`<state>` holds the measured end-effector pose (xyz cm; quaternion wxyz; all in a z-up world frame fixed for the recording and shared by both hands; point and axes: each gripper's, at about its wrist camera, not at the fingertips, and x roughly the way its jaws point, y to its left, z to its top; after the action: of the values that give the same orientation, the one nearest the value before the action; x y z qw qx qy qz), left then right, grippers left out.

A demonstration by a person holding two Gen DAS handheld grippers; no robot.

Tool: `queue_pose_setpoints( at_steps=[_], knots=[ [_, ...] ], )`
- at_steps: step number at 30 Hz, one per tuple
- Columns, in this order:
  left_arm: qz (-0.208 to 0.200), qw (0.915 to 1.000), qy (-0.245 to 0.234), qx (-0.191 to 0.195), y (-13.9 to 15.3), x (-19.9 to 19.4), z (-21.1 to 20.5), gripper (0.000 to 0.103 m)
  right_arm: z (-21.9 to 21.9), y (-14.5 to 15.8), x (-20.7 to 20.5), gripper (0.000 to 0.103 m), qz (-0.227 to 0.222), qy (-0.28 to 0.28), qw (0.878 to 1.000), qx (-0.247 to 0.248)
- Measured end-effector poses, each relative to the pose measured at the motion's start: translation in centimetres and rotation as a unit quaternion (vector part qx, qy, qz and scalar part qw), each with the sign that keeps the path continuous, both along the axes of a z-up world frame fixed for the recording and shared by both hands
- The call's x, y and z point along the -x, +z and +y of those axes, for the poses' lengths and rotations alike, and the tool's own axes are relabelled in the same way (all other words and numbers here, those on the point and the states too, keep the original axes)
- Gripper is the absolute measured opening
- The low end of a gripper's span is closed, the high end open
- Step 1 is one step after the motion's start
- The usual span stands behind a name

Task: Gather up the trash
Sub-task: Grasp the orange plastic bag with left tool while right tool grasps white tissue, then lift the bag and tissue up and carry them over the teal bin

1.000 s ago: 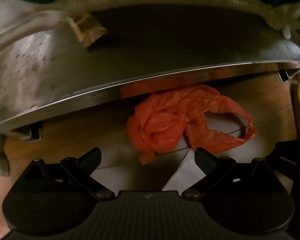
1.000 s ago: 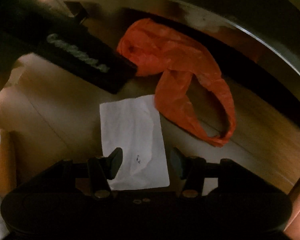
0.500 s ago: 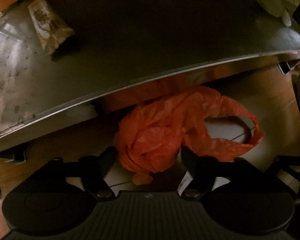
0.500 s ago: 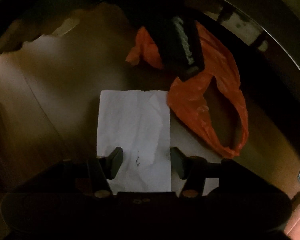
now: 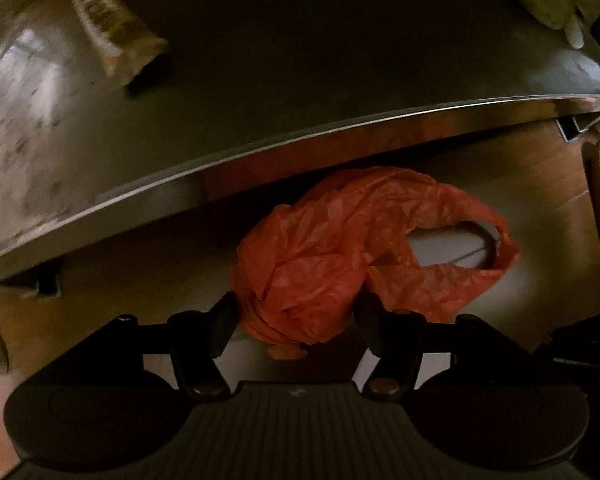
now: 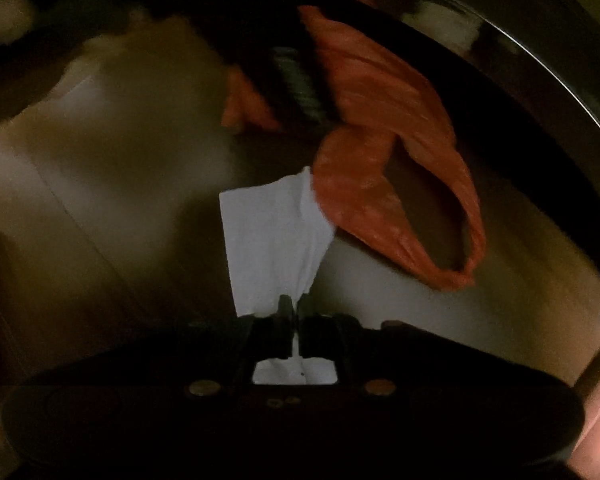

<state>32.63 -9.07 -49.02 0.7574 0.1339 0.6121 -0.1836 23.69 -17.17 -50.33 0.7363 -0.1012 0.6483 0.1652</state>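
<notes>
A crumpled orange plastic bag (image 5: 332,256) lies on the wooden floor beside a metal table edge. My left gripper (image 5: 294,308) has its fingers on both sides of the bag's bunched end, touching it. In the right wrist view the bag (image 6: 380,128) lies ahead with the left gripper across it. My right gripper (image 6: 294,304) is shut on the near edge of a white paper sheet (image 6: 272,236), which is pinched and creased, its far corner under the bag.
A low metal table top (image 5: 260,80) overhangs the bag, with a brown wrapper (image 5: 116,44) lying on it. Its rim (image 6: 540,64) curves at the upper right in the right wrist view. A table leg bracket (image 5: 572,128) is at the right. Wooden floor (image 6: 100,200) surrounds the trash.
My left gripper moved forward and closed its fingers around the bag's bunched end. My right gripper closed on the white paper, creasing it.
</notes>
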Motion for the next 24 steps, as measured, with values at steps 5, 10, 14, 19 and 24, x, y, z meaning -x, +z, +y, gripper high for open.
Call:
queue_pose_setpoints(
  at_steps=[5, 10, 14, 19, 24],
  knots=[
    [0.026, 0.9990, 0.035, 0.000, 2.1, 1.2, 1.2, 0.062, -1.1, 2.5, 0.6, 0.003, 0.036, -0.073, 0.997, -0.002],
    [0.046, 0.9958, 0.079, -0.004, 5.9, 2.7, 1.9, 0.062, -2.6, 6.6, 1.4, 0.003, 0.048, -0.159, 0.986, -0.007],
    [0.039, 0.9920, 0.120, 0.001, 10.3, 3.8, 2.9, 0.062, -4.1, 11.3, 1.9, 0.003, 0.039, -0.222, 0.974, -0.028],
    [0.006, 0.9871, 0.159, 0.019, 17.2, 5.7, 4.8, 0.062, -4.8, 17.7, 3.4, 0.003, 0.000, -0.235, 0.970, -0.067],
    [-0.043, 0.9799, 0.189, 0.046, 24.8, 8.6, 6.1, 0.062, -4.8, 23.4, 5.1, 0.003, -0.057, -0.200, 0.974, -0.093]
  ],
)
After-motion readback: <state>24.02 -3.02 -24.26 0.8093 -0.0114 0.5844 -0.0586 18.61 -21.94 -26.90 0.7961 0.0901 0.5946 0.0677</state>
